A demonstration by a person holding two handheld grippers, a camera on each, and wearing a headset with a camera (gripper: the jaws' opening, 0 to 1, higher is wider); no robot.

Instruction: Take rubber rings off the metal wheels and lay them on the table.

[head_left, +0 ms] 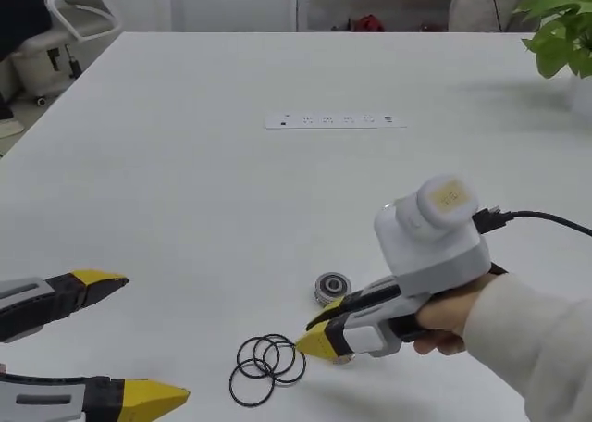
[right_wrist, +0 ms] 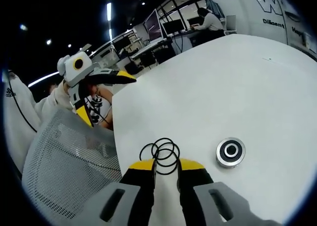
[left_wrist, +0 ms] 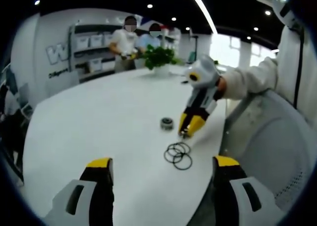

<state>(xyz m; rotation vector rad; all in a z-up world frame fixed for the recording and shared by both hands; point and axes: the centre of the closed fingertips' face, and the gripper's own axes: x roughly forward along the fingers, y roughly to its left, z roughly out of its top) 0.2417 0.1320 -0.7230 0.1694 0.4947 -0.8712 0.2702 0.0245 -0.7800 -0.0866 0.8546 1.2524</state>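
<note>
A small metal wheel (head_left: pixel 331 286) lies flat on the white table (head_left: pixel 231 191); it appears again in the right gripper view (right_wrist: pixel 230 151) and the left gripper view (left_wrist: pixel 167 122). Several black rubber rings (head_left: pixel 266 362) lie overlapping just left of it, loose on the table (right_wrist: pixel 161 154) (left_wrist: pixel 178 154). My right gripper (head_left: pixel 319 328) hovers low between wheel and rings, its yellow tips a narrow gap apart with nothing between them (right_wrist: pixel 167 167). My left gripper (head_left: pixel 143 339) sits at the lower left, jaws wide open and empty (left_wrist: pixel 162 166).
A flush socket panel (head_left: pixel 335 120) sits in the table's middle far part. A potted plant (head_left: pixel 560 29) stands at the far right corner. An office chair (head_left: pixel 65 15) is beyond the far left edge. Two people (left_wrist: pixel 136 37) stand behind the plant.
</note>
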